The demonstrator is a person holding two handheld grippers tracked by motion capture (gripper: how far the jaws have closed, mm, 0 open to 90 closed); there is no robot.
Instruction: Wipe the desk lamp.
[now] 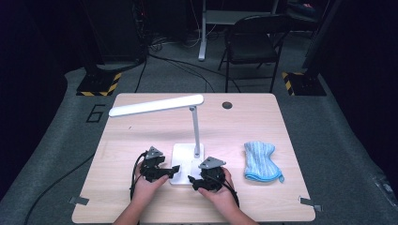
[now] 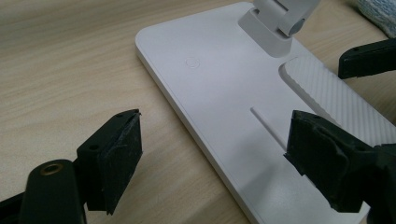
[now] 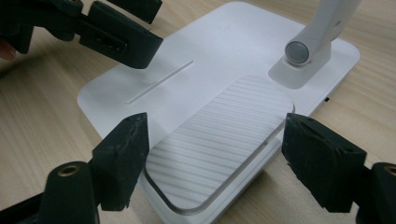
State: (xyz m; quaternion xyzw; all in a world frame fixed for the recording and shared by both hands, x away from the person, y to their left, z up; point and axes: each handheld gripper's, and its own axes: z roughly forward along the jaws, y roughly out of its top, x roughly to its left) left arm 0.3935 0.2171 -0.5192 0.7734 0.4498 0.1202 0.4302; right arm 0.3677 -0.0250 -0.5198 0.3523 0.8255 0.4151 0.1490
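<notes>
Jaws of both grippers gape wide around the white lamp base (image 3: pixel 224 60), its ribbed pad (image 3: pixel 219 140) flat.

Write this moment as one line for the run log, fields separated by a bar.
left gripper: open, at lamp base left edge | right gripper: open, at base front | holding: nothing | blue cloth: right of lamp, untouched

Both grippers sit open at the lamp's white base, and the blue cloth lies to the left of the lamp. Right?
Not quite. In the high view the blue cloth lies right of the lamp, not left. Both the left gripper and right gripper are open at the base.
</notes>
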